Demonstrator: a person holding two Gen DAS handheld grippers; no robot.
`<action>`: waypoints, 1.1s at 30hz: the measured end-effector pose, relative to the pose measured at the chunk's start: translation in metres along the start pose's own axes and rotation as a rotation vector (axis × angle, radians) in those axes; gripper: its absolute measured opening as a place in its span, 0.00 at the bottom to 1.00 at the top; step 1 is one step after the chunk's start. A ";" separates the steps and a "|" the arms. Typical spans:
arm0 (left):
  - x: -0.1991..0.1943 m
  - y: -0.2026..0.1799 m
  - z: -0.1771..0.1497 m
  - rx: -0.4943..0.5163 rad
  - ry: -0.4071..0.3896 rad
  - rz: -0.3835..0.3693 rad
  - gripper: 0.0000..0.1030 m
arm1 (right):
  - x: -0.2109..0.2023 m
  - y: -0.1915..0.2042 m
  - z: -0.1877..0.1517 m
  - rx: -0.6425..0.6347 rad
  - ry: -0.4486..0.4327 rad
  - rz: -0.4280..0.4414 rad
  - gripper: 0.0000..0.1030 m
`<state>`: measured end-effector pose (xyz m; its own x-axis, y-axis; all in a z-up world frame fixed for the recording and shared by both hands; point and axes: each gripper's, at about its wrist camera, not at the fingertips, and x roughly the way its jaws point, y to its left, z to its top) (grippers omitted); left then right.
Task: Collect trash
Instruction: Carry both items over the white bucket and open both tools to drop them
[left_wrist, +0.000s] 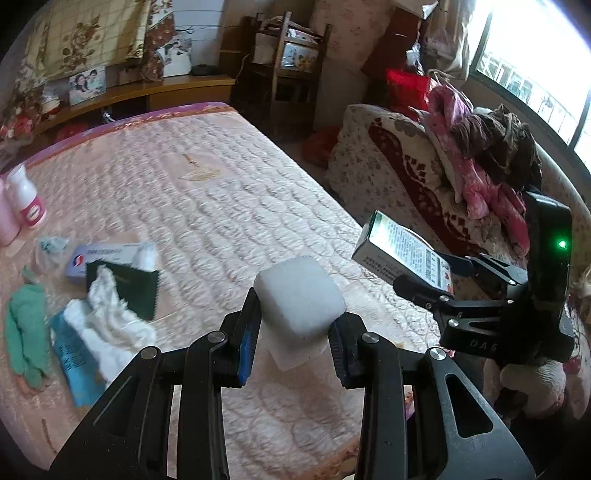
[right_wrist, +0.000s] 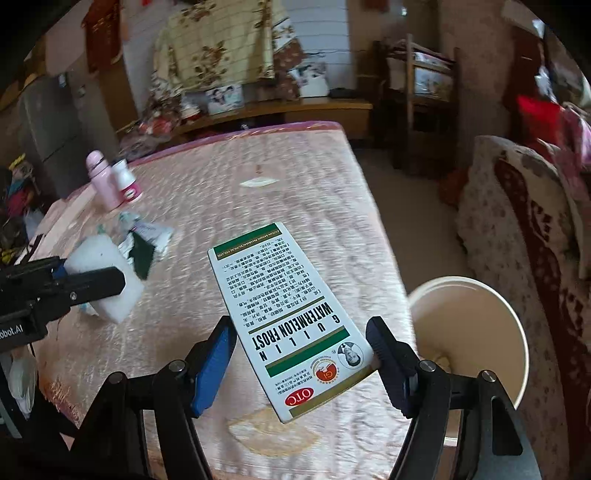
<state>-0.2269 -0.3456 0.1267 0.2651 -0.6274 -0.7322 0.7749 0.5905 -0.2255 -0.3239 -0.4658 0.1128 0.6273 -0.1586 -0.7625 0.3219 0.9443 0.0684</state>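
My left claw (left_wrist: 293, 328) is clenched on a white foam block (left_wrist: 301, 297), which sits between the blue pads and rises above the fingers; a thin white sheet shows just under it. My right claw (right_wrist: 301, 363) grasps a white medicine carton (right_wrist: 291, 321) printed "Watermelon Frost", gripped across its near end, the far end tilting away over the bed (right_wrist: 258, 177). In the left view the same carton (left_wrist: 402, 254) is seen off to the right, held clear of the mattress.

I note a white paper bucket (right_wrist: 469, 332) standing beside the bed's right edge, just below and right of the right claw, mouth open.

Remaining items on the bed, far-left area: crumpled white tissue (left_wrist: 110, 317), a dark green booklet (left_wrist: 136, 291), a blue-and-white box (left_wrist: 107, 254), a blue packet (left_wrist: 74, 362), a green cloth (left_wrist: 26, 328). Two bottles, one pink (right_wrist: 101, 177) and one white with a pink label (right_wrist: 127, 182), stand touching or nearly so near the far-left edge. The frames are motion-blurred.
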 end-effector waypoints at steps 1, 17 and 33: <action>0.004 -0.006 0.002 0.009 0.003 -0.003 0.31 | -0.002 -0.005 0.000 0.009 -0.003 -0.009 0.68; 0.055 -0.076 0.027 0.112 0.037 -0.063 0.31 | -0.024 -0.087 -0.020 0.148 -0.012 -0.127 0.68; 0.109 -0.134 0.042 0.136 0.094 -0.153 0.31 | -0.028 -0.160 -0.048 0.279 0.015 -0.207 0.68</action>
<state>-0.2777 -0.5145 0.1048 0.0890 -0.6505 -0.7543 0.8738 0.4144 -0.2543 -0.4268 -0.5985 0.0924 0.5184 -0.3323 -0.7880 0.6239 0.7771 0.0828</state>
